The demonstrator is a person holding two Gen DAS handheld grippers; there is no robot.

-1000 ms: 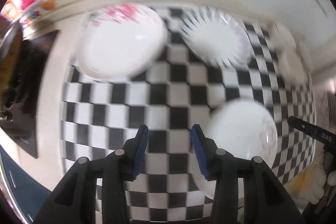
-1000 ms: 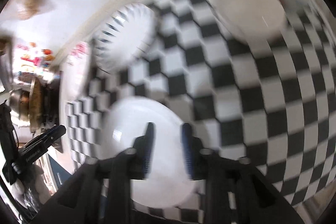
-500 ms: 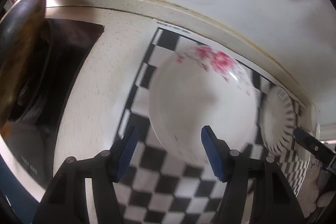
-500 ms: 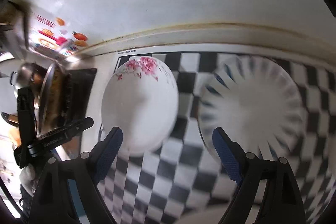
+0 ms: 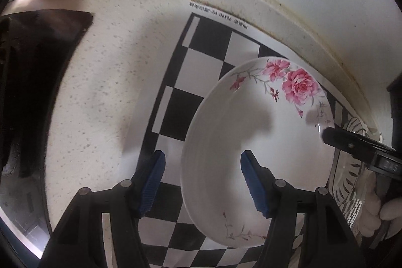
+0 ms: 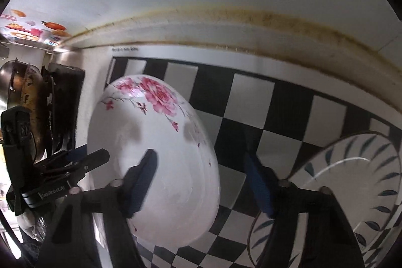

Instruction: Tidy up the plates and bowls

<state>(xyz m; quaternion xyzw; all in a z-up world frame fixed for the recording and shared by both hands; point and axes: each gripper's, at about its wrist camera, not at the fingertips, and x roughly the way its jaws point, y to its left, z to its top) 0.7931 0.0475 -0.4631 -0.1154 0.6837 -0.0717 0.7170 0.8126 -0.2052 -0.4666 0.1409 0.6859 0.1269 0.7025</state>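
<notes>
A white plate with pink roses lies on the black-and-white checked mat. My left gripper points down over the plate's left rim. The rim sits between its blue pads, which stand apart from it. My right gripper hangs over the plate's right rim; its jaws are closing with the rim between them, no pad pressing on it. Each view shows the other gripper at its edge: the right one, the left one.
A leaf-patterned plate lies just right of the rose plate. A black stove top with a metal pot sits to the left. The wall's stained edge runs behind. A white-gloved hand holds the right gripper.
Both grippers have swung left from the middle of the mat to the rose plate and come down to it. The left jaws widened; the right jaws widened, then narrowed.
</notes>
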